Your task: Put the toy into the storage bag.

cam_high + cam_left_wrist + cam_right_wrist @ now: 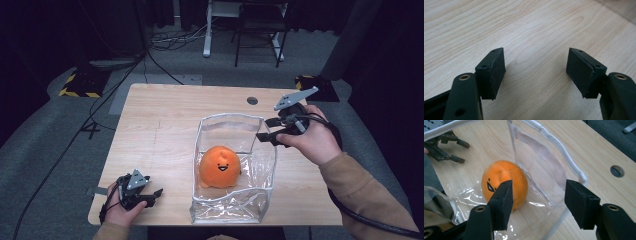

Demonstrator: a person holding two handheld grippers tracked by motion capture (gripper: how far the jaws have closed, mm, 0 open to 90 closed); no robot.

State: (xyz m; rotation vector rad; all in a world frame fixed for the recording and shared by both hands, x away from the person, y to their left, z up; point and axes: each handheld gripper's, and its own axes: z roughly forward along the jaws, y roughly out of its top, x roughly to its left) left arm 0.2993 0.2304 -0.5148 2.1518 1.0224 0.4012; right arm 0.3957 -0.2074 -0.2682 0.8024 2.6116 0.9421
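Observation:
An orange plush ball [220,166] with a small black face sits on the bottom of a clear plastic bag [261,170] that stands open-topped with a white rim at the middle front of the wooden table [160,120]. My right gripper [262,129] hovers at the bag's far right corner, pointing left, its jaws open. In the right gripper view the plush ball [504,176] lies beyond the bag's rim [564,147], and the right gripper [539,183] has its pads apart and touching nothing. My left gripper [156,196] rests open at the table's front left, with bare wood between its jaws [536,51].
A round cable hole [252,100] sits near the table's far edge, right of centre. Grey floor surrounds the table, with black cables [100,107] at the left, yellow-black marked blocks [80,85], and a chair and desk legs [260,35] behind.

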